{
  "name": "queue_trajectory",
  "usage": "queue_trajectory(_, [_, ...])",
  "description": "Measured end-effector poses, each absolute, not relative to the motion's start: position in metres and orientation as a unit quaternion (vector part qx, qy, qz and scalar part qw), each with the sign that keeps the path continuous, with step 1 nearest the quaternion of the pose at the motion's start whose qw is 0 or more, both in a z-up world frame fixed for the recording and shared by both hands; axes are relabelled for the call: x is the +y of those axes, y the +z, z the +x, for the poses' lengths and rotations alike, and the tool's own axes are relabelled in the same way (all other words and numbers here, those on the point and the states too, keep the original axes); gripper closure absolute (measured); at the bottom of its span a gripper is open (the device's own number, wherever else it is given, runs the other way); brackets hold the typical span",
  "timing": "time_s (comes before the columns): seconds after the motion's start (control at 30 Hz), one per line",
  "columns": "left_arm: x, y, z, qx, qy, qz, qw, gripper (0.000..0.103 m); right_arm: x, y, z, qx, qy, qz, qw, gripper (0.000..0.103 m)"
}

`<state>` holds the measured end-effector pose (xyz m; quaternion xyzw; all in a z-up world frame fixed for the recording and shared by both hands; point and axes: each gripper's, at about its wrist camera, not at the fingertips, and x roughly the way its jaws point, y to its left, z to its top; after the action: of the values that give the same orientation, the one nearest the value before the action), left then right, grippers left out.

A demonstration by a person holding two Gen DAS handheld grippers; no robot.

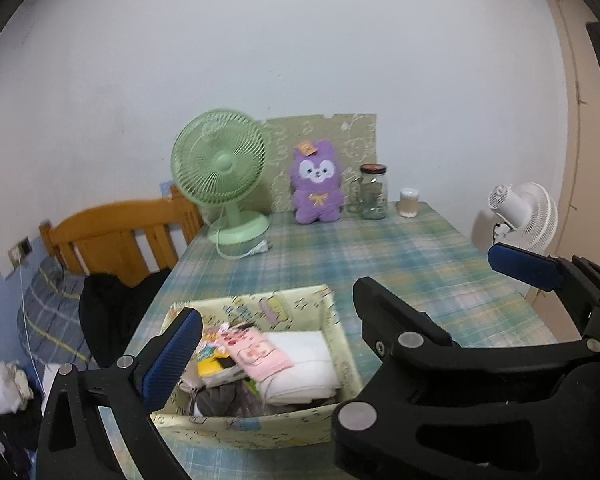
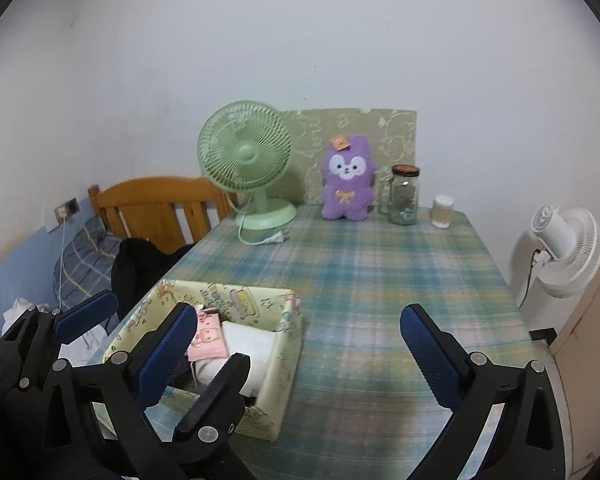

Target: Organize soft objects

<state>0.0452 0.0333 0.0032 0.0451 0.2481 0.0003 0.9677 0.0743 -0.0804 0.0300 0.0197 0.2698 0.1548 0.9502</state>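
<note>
Two grippers: we log both as spread wide with nothing between the fingers.
Left gripper [image 2: 148,316]: above the box's left part; one blue pad [image 1: 172,354] at the box's near left corner; its far finger is out of its own view.
Right gripper [image 2: 300,354]: over the near counter, just right of the box; fingers [image 2: 428,354] well apart.
Storage box [image 1: 332,312]: pale yellow, cartoon print, open top, at the counter's near left edge.
Box contents: folded white towel [image 1: 300,364], pink patterned pouch [image 1: 256,350] lying on it, yellow item [image 1: 210,368], grey cloth [image 1: 220,398].
Plush toy [image 2: 347,178]: purple, white face, yellow bow, orange tag on head; upright at the far edge, leaning on a printed green board [image 2: 396,136].
Writing: we read no words; print on box, board and tag is too blurred.
Green fan [image 2: 246,156]: left of the plush, its cord and plug [image 2: 278,237] loose on the cloth.
Glass jar [image 2: 404,196]: dark lid, right of the plush; cotton-swab tub [image 2: 442,211] beside it.
Counter [image 2: 380,280]: covered in blue-green plaid cloth.
Room: white wall, white fan [image 2: 568,248] at right, wooden bed headboard [image 2: 160,208] and plaid pillow [image 2: 84,260] at left.
</note>
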Motion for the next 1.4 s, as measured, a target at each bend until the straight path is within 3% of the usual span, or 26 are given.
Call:
queue_trajectory(0.67, [-0.017,0.048,0.034,0.213,-0.051,0.049,0.975,0.0,-0.17,0.075,0.039,0.221,0.043,0.039,0.974,0.0])
queue_trajectory(1.4, [0.001,0.057,0.013,0.198,-0.025,0.011,0.98,0.0,-0.185,0.087,0.011,0.194,0.023,0.043,0.98,0.0])
